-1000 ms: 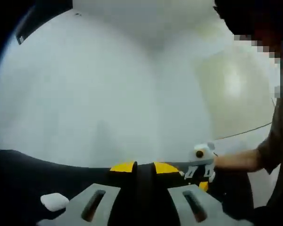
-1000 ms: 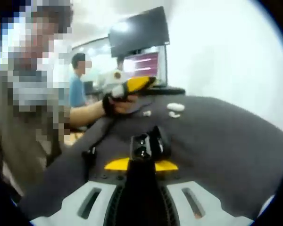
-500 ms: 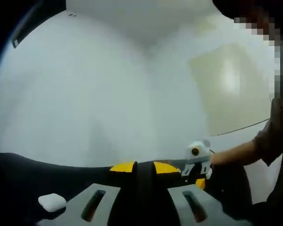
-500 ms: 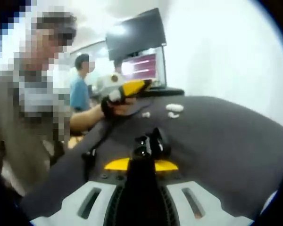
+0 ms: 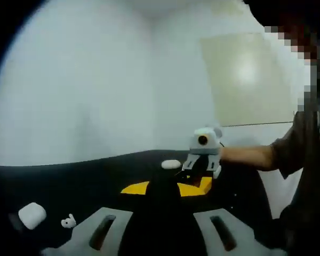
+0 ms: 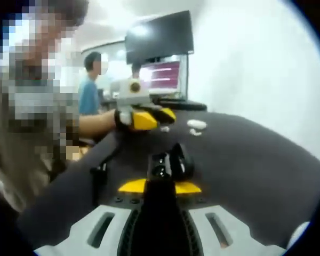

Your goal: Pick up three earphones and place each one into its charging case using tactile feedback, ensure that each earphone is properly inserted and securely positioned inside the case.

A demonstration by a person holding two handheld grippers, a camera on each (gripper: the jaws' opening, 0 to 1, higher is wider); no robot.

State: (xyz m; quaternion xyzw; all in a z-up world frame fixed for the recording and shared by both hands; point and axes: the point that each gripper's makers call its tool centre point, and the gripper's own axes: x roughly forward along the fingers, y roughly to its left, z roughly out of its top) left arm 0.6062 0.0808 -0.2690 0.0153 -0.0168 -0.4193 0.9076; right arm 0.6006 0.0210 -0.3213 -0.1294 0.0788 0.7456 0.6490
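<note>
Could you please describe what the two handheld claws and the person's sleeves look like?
Each claw has grey slotted fingers on a black body with yellow pads. The left claw has a yellow-and-black front under its pale top; the right claw is pale grey. A dark glove grips the left claw; a grey-brown sleeve follows the right.

Dark grey tabletop (image 6: 245, 160), matte, runs out ahead of both claws. Right gripper view: black open charging case (image 6: 173, 160) lies on it just ahead of the claw tips; farther ahead, slightly right, a white case (image 6: 197, 124) with a small white earphone (image 6: 193, 132) just beside it, another white earphone (image 6: 165, 128) to their left. Left gripper view: same tabletop (image 5: 69, 181); white case (image 5: 32, 214) lies left of the claw, a small white earphone (image 5: 69, 221) just beside it; another white case (image 5: 170, 164) lies ahead, near the far edge.
</note>
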